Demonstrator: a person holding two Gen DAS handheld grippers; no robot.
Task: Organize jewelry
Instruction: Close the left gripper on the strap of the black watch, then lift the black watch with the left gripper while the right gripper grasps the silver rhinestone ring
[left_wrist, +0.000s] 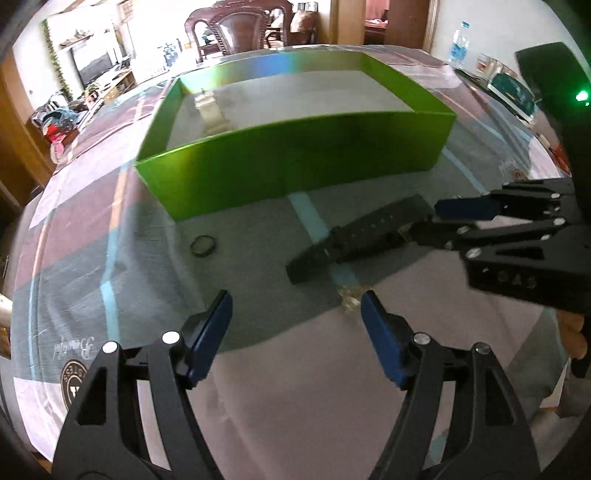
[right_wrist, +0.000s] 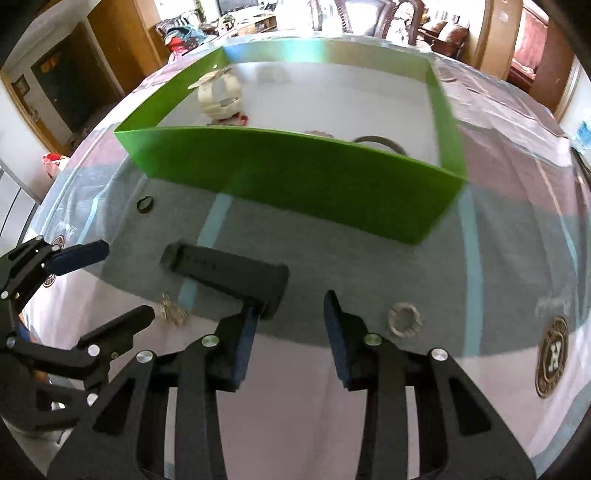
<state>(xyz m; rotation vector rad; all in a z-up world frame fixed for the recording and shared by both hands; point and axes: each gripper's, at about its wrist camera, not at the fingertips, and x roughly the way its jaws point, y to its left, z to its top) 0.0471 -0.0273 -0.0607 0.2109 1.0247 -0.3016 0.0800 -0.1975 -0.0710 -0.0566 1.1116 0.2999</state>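
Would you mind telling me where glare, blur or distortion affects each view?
Left wrist view: pale glare bands the far wall of the green cardboard box, and windows behind are blown out. Right wrist view: fisheye bows the box's near wall, its right corner smeared.

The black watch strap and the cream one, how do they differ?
The black watch strap lies flat on the table, outside the green box; the cream strap stands curled in a loop inside the box. The black one is dark, the cream one pale. Neither is gripped.

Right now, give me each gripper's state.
Left gripper: open, holding nothing.
Right gripper: open, one finger touching the black strap, not gripping it.
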